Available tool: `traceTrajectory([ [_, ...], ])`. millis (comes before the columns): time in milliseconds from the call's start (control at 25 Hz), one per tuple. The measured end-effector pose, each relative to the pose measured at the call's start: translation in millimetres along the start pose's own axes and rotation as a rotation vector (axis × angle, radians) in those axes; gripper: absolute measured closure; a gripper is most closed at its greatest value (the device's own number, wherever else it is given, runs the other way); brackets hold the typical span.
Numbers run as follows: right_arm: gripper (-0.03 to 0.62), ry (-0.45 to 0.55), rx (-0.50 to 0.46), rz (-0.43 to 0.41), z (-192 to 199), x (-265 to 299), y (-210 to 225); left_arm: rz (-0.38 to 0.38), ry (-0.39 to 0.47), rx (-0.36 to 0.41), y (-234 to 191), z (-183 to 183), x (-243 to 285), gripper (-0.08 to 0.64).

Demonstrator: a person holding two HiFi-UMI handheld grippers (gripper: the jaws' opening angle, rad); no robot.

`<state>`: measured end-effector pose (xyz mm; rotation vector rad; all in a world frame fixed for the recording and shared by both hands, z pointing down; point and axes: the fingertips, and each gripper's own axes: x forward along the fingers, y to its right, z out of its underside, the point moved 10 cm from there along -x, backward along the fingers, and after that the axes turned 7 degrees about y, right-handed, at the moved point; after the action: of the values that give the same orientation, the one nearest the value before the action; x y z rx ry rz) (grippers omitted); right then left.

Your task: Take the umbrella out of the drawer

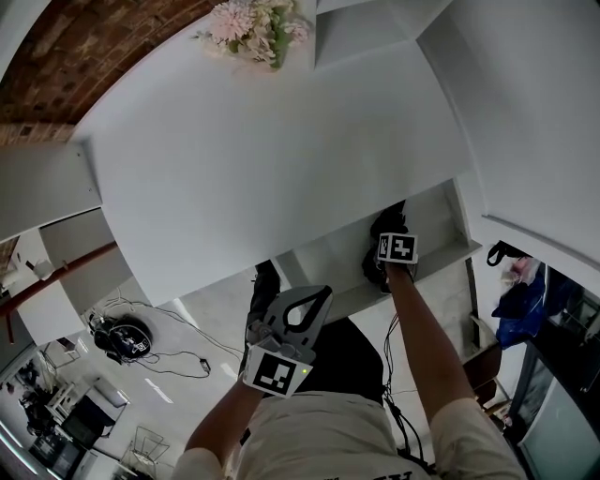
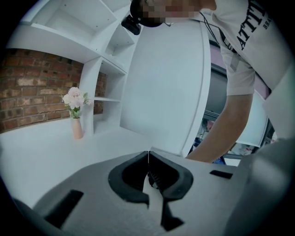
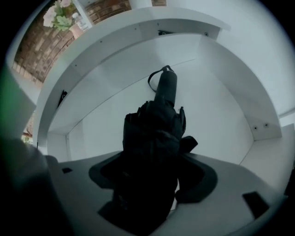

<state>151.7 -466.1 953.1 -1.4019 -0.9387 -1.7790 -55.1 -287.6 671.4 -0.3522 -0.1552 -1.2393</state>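
The white drawer (image 1: 441, 253) stands pulled out under the counter. In it lies a black folded umbrella (image 3: 161, 124), its handle and strap loop pointing toward the drawer's back wall. My right gripper (image 3: 154, 173) points down into the drawer. Its jaws stand wide on either side of the umbrella, and a light gap shows beside the fabric. In the head view the right gripper (image 1: 386, 236) sits under its marker cube, with the umbrella (image 1: 390, 220) dark below it. My left gripper (image 1: 324, 292) hangs in front of the counter edge, jaws together and holding nothing; its tips (image 2: 148, 154) meet.
A broad white counter (image 1: 262, 141) spreads above the drawer, with a vase of pink flowers (image 1: 253, 23) at its far edge by the brick wall. White shelves (image 2: 110, 99) rise beside it. Cables and a black device (image 1: 122, 337) lie on the floor at left; blue cloth (image 1: 520, 295) hangs at right.
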Motion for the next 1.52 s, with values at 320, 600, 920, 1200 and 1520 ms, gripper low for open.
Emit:
traceTrajectory([
  [320,0.336,0.066,0.078,-0.082,0.2,-19.3,7.3,-0.001,0.012,0.024,5.7,-9.3,-5.5,0.535],
  [600,0.344,0.101,0.146,-0.111,-4.9,-46.2,10.1,-0.014,0.041,0.047,7.8,-29.4,-13.0,0.534],
  [920,0.345,0.123,0.25,-0.126,-2.3,-71.4,15.0,0.007,0.053,0.083,16.5,-41.1,-22.3,0.534],
  [1200,0.347,0.162,0.282,-0.146,4.0,-96.4,13.8,-0.001,0.081,0.103,20.0,-54.9,-33.8,0.535],
  [1520,0.348,0.263,0.247,-0.184,3.8,-146.3,7.9,-0.007,0.117,0.121,26.0,-75.1,-50.8,0.534],
])
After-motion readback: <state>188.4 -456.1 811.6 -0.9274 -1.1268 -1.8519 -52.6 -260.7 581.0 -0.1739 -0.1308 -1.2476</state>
